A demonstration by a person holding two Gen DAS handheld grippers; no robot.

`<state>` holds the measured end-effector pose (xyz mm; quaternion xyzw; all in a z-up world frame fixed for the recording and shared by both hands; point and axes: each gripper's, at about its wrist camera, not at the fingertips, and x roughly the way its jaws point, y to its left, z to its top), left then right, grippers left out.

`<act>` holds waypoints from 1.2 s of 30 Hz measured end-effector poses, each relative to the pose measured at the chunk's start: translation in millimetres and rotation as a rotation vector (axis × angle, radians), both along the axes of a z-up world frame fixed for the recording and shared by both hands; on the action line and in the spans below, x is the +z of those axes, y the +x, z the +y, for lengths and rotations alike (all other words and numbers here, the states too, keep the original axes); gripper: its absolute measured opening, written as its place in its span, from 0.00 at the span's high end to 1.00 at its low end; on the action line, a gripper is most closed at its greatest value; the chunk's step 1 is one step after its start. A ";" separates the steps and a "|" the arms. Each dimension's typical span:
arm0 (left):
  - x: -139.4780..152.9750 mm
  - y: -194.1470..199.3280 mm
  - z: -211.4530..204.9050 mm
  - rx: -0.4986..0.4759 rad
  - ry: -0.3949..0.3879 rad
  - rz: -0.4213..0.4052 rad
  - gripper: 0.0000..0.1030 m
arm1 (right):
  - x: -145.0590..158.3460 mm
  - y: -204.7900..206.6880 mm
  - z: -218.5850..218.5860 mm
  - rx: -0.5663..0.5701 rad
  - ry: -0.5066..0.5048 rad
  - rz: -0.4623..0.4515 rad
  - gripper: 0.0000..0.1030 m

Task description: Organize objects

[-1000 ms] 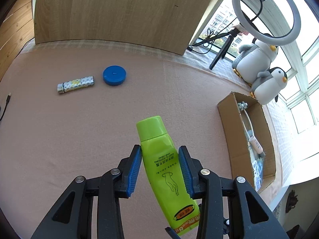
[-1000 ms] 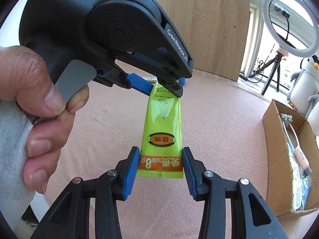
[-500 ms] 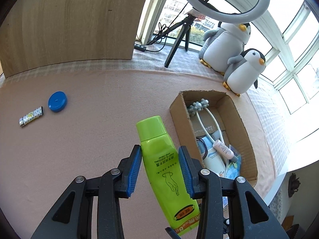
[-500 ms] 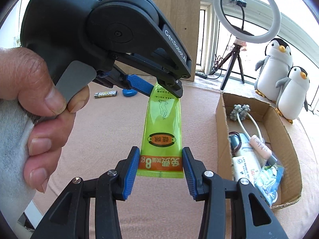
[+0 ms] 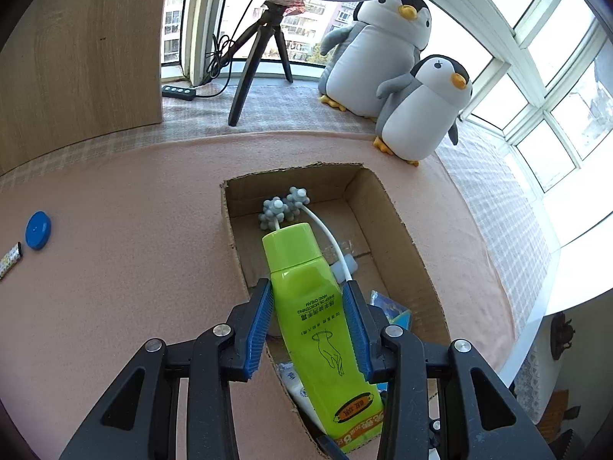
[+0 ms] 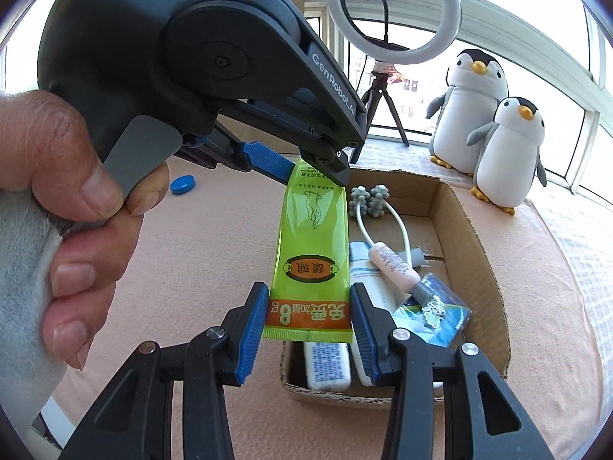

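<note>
A lime-green hand cream tube hangs in the air, held at both ends. My left gripper is shut on its upper body below the cap. My right gripper is shut on its flat crimped end with the orange band. The tube hovers over the near left part of an open cardboard box. In the right wrist view the left gripper reaches in from the upper left, gripped by a person's hand.
The box holds a grey roller massager, a pink tube, white tubes and a blue-green packet. On the pink cloth lie a blue round lid and a small patterned stick. Two plush penguins and a ring-light tripod stand behind.
Both grippers have carried the tube sideways across the pink cloth until it hangs over the cardboard box. The blue lid and stick have slid to the left edge of view.
</note>
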<state>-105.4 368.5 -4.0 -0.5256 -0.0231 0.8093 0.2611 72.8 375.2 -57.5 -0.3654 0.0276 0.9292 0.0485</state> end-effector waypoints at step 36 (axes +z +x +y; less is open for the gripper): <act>4.0 0.7 -136.6 0.178 -0.005 0.079 0.28 | 4.1 -16.0 -46.1 0.000 0.058 -0.003 0.57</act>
